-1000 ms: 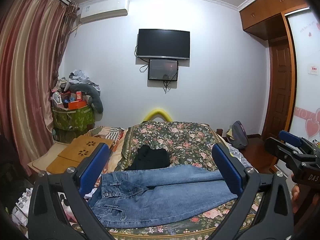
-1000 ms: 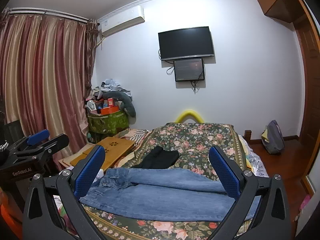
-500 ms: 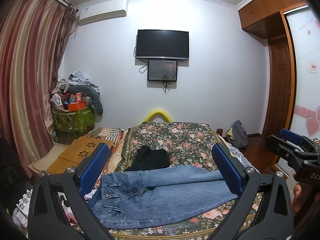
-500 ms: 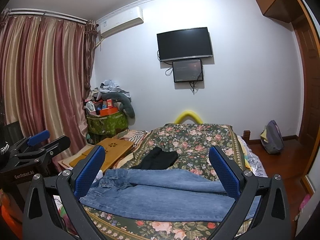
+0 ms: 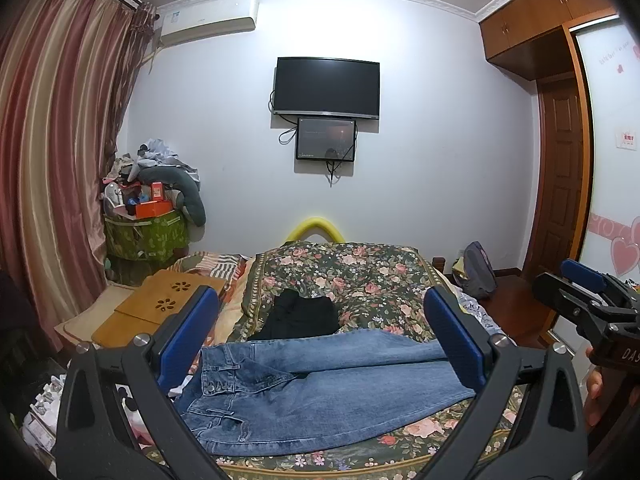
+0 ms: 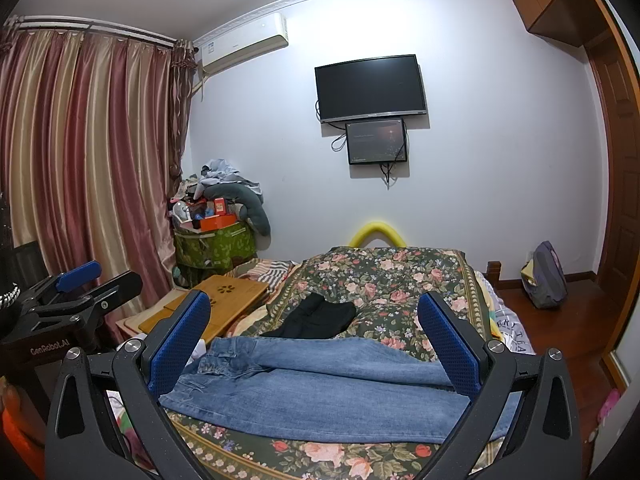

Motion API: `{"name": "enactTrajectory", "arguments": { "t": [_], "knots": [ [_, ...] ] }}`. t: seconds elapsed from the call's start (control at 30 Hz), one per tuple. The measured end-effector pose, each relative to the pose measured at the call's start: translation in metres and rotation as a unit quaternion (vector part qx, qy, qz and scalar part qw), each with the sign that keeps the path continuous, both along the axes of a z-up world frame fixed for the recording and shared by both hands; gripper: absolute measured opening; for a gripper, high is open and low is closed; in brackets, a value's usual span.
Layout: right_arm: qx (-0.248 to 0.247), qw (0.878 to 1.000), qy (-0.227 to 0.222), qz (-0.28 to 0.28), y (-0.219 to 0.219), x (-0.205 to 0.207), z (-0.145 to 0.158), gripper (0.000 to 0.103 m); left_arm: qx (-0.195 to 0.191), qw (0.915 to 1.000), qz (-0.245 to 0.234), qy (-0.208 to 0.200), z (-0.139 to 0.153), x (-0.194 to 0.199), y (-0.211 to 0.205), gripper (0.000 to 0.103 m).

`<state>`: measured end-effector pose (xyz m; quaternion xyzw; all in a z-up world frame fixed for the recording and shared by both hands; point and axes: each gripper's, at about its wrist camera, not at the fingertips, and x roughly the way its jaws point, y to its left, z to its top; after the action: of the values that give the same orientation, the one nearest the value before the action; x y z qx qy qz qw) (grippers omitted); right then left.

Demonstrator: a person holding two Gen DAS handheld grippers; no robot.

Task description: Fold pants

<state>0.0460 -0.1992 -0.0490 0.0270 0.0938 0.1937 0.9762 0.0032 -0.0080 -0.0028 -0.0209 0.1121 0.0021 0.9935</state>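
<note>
Blue jeans [image 5: 320,392] lie flat across the near end of the bed, waistband to the left, legs to the right; they also show in the right wrist view [image 6: 320,388]. My left gripper [image 5: 320,340] is open and empty, held above the bed's near edge, apart from the jeans. My right gripper [image 6: 316,340] is open and empty, also held before the jeans. Each gripper shows in the other's view: the right one [image 5: 588,300] at the far right, the left one [image 6: 76,292] at the far left.
The floral bedspread [image 5: 360,276] carries a black folded garment [image 5: 300,316] behind the jeans. A wooden lap table [image 5: 168,304] lies left of the bed. A cluttered green box [image 5: 144,232], curtains [image 5: 52,160], a backpack [image 5: 476,276] and a wooden door [image 5: 560,184] surround it.
Both views have shifted only slightly; the jeans have not moved and both grippers stay open.
</note>
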Motion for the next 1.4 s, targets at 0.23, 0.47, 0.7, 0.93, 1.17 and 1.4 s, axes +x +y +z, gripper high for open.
{"name": "enactTrajectory", "arguments": {
  "t": [0.23, 0.47, 0.7, 0.93, 1.17, 1.4],
  "knots": [
    [0.000, 1.000, 0.001, 0.001, 0.000, 0.001, 0.000, 0.103, -0.001, 1.0000, 0.001, -0.002, 0.000, 0.000, 0.001, 0.103],
    [0.000, 1.000, 0.001, 0.000, -0.001, 0.001, -0.001, 0.103, -0.002, 1.0000, 0.001, -0.001, 0.001, 0.000, 0.001, 0.103],
    [0.000, 1.000, 0.001, 0.000, -0.002, 0.002, -0.001, 0.103, -0.004, 1.0000, 0.000, 0.000, 0.001, 0.000, 0.001, 0.103],
    [0.001, 1.000, 0.005, -0.002, -0.003, 0.005, -0.003, 0.103, -0.002, 1.0000, 0.002, -0.001, 0.000, 0.002, 0.002, 0.103],
    [-0.004, 1.000, 0.014, -0.004, -0.003, 0.023, -0.006, 0.103, -0.010, 0.9998, -0.002, 0.014, -0.004, 0.022, 0.009, 0.103],
    [-0.017, 0.999, 0.046, -0.013, 0.000, 0.062, -0.026, 0.103, -0.031, 0.9979, -0.008, 0.057, -0.021, 0.071, 0.028, 0.103]
  ]
}}
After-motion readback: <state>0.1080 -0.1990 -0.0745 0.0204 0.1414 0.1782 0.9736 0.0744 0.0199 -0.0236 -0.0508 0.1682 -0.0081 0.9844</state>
